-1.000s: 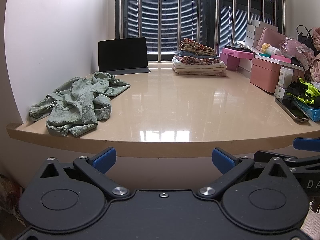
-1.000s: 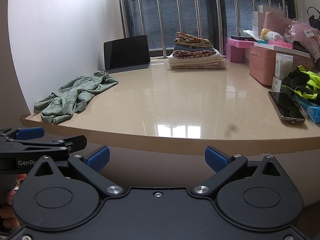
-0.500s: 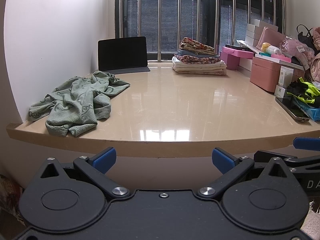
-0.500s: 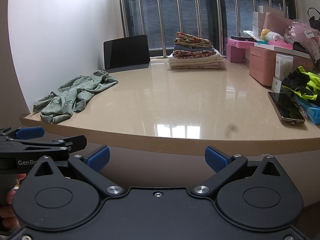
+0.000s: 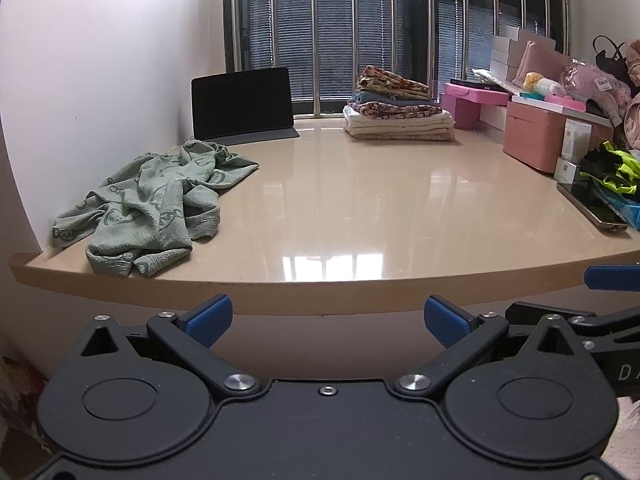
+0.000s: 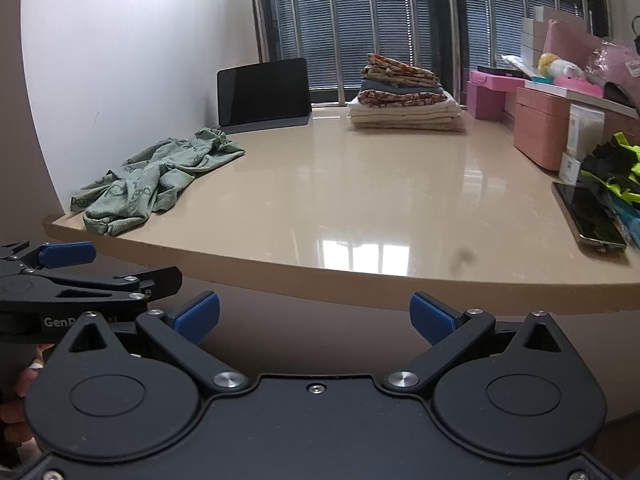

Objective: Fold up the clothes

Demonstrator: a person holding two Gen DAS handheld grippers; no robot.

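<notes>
A crumpled green garment (image 5: pixel 152 204) lies at the front left of the beige table (image 5: pixel 360 216), close to the white wall; it also shows in the right wrist view (image 6: pixel 156 176). A stack of folded clothes (image 5: pixel 396 110) sits at the back by the window, also in the right wrist view (image 6: pixel 404 100). My left gripper (image 5: pixel 328 316) is open and empty, held below and in front of the table's front edge. My right gripper (image 6: pixel 316 316) is open and empty, level with the left one, which shows at its left (image 6: pixel 68 276).
A dark tablet (image 5: pixel 242 104) stands at the back left. Pink boxes (image 5: pixel 536 136) and bags line the right side. A phone (image 5: pixel 592 206) and a black and neon-yellow garment (image 5: pixel 612 168) lie at the right edge.
Both grippers have risen slightly, so the table shows a little lower in view. Nothing on the table has moved.
</notes>
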